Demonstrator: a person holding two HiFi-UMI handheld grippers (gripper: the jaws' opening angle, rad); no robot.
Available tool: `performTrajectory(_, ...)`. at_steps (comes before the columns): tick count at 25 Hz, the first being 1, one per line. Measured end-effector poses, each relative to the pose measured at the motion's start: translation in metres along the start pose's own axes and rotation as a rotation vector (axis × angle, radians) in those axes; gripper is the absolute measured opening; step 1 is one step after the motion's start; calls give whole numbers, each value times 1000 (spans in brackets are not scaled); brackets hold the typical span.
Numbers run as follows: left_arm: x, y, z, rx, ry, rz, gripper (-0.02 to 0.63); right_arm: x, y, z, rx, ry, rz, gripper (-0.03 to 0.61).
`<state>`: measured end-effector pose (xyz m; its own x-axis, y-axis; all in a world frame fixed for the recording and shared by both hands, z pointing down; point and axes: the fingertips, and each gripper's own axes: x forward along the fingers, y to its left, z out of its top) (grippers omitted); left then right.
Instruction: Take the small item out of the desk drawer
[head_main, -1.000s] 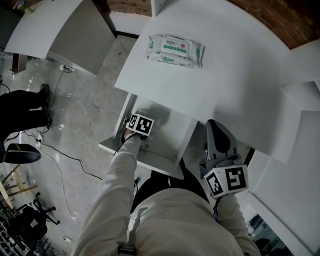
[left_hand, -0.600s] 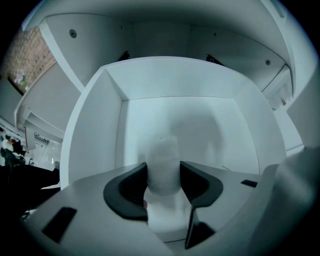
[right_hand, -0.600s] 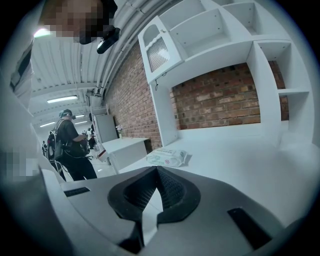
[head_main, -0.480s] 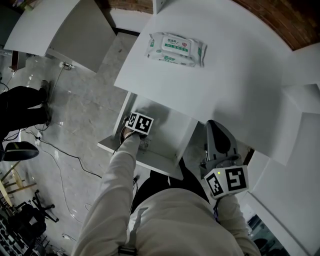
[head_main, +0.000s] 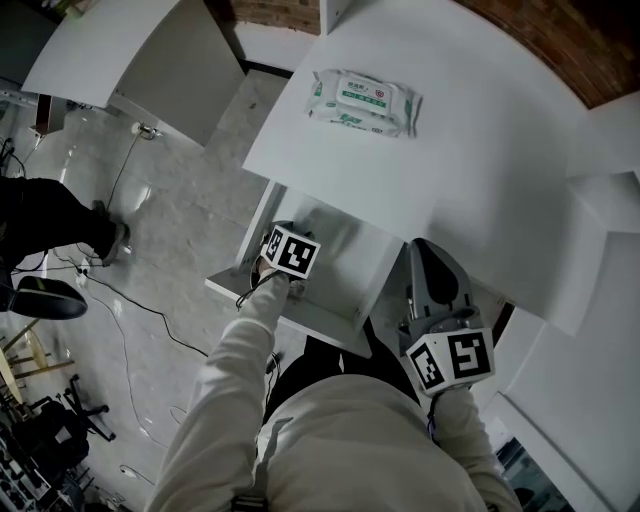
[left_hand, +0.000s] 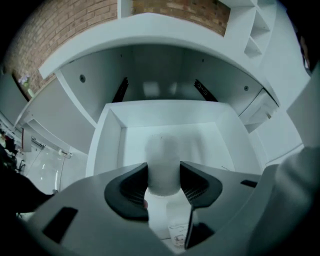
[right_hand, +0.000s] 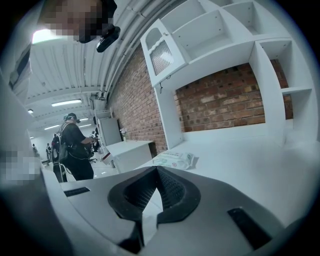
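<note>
The open white drawer (head_main: 300, 317) sticks out below the desk top (head_main: 480, 180). My left gripper (head_main: 284, 232) reaches down into it. In the left gripper view its jaws (left_hand: 164, 172) are closing on a small white bottle (left_hand: 162, 160), which stands upright between the dark pads and touches both. The drawer's back wall (left_hand: 165, 112) lies ahead, and the rest of its floor is bare. My right gripper (head_main: 428, 256) hangs shut at the desk's front edge, to the right of the drawer, with nothing in it (right_hand: 156, 172).
A pack of wet wipes (head_main: 363, 101) lies at the far side of the desk and shows in the right gripper view too (right_hand: 175, 160). White shelves (right_hand: 225, 30) rise behind the desk. Cables (head_main: 130, 300) run over the floor at left. A person (right_hand: 75, 147) stands far off.
The left gripper stays in the drawer and its marker cube has tilted and moved slightly right. The dark legs on the floor at left have moved toward the picture's edge. The right gripper holds still.
</note>
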<state>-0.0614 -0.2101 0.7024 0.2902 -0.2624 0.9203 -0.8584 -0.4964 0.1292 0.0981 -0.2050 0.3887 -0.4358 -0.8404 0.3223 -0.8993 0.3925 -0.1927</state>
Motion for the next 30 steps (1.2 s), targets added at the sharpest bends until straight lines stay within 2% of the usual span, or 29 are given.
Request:
performTrajectory(10,-67,-11,28,2,-149,2,195,-8,22,10,-10,-45,29,28)
performTrajectory(17,-124,-14,54,2,-295,29,195,-13,34,15,-15,-70,40,28)
performTrajectory(30,-218,-20,75,23,-492,69,195,-28,50,20,-20,-112,50,28)
